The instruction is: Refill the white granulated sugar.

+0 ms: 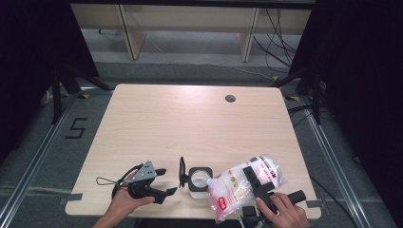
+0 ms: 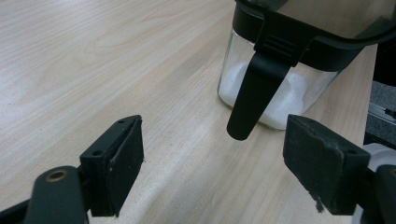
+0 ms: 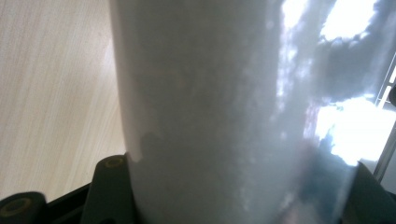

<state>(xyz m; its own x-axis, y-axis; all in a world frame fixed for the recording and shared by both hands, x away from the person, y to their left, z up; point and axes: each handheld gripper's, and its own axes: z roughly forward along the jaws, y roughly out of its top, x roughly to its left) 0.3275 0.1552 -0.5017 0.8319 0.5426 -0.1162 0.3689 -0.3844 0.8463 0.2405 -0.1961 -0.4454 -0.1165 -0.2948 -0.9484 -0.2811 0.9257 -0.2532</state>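
Bag [image 1: 237, 185] clamped between right gripper [image 1: 252, 176] fingers [image 3: 112, 186], beside jar [image 1: 198, 179].

The high view hangs above the person's edge of the tabletop [image 1: 190, 123], looking forward and down, far enough back to take in the floor beyond. The left gripper view sits low over the wood, close to the glass jar [image 2: 275, 93] that the high view also shows [image 1: 198, 179]. The right gripper view is pressed against the plastic bag [image 3: 224, 112], seen from above too [image 1: 242, 183].
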